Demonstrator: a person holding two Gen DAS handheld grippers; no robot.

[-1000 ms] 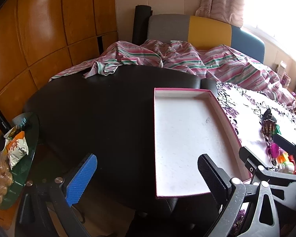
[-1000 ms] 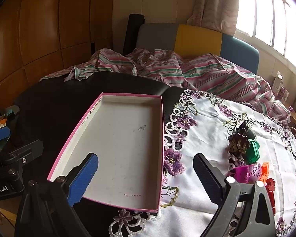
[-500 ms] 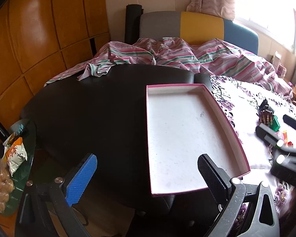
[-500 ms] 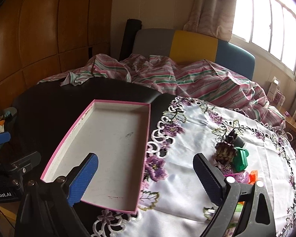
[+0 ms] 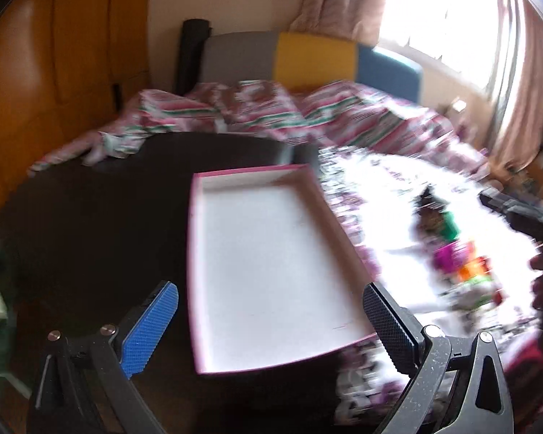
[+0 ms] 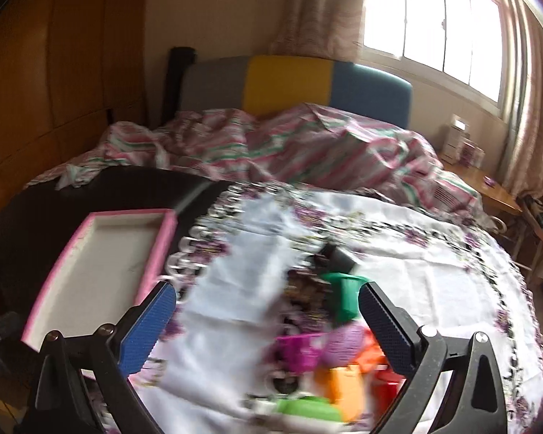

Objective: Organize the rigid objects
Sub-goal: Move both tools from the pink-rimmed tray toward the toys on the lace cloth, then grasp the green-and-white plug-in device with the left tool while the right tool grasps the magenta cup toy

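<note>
Both tongs apart, empty: right tongs [image 6: 266,320] over toy pile [image 6: 329,340] on cloth; left tongs [image 5: 271,322] by pink tray [image 5: 271,264]. Risk: blurry approach, cluttered pile, may nudge neighbours, mis-grab.

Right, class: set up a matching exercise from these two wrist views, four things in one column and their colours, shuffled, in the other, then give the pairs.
Things:
1. Tray rim
2. Table
3. Cup
4. Cloth

Colours:
A. green
B. white with purple flowers
C. pink
D. black

Pairs: 1-C, 2-D, 3-A, 4-B
</note>
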